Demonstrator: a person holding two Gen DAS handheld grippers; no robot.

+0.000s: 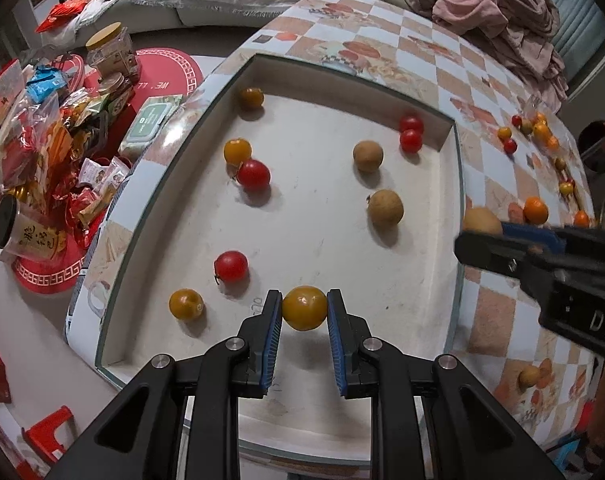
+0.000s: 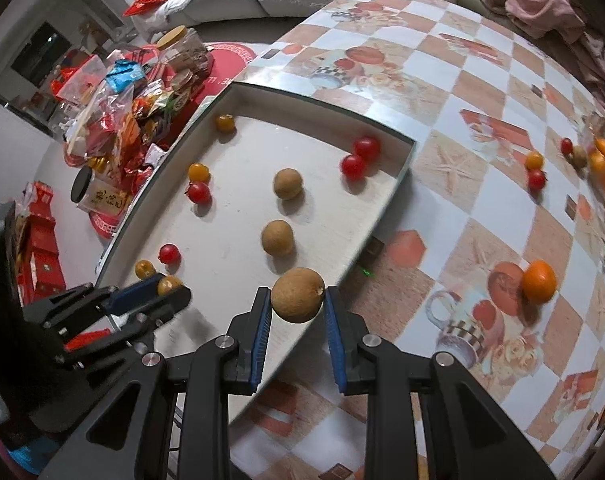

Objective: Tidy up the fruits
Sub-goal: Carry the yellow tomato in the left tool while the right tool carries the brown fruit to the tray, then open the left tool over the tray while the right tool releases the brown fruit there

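— Where's the yellow tomato?

— Pinched between the blue pads of the left gripper, over the near part of the white tray. The pads press it on both sides, so that gripper is clamped on it.

— And the other one?

— The right gripper grips a brown longan the same way, at the tips of its fingers, over the tray's right-hand edge (whether it hangs inside the rim or just outside, I cannot tell).

— What already lies in the tray?

— Two more longans near the middle, a pair of red tomatoes touching each other in the far right corner, a red one touching a yellow one on the left, another red beside a yellow close to the left gripper, and a lone yellow far back.

— Outside it?

— An orange kumquat on the checkered tablecloth, well apart from the tray, and a scatter of small fruits further right.
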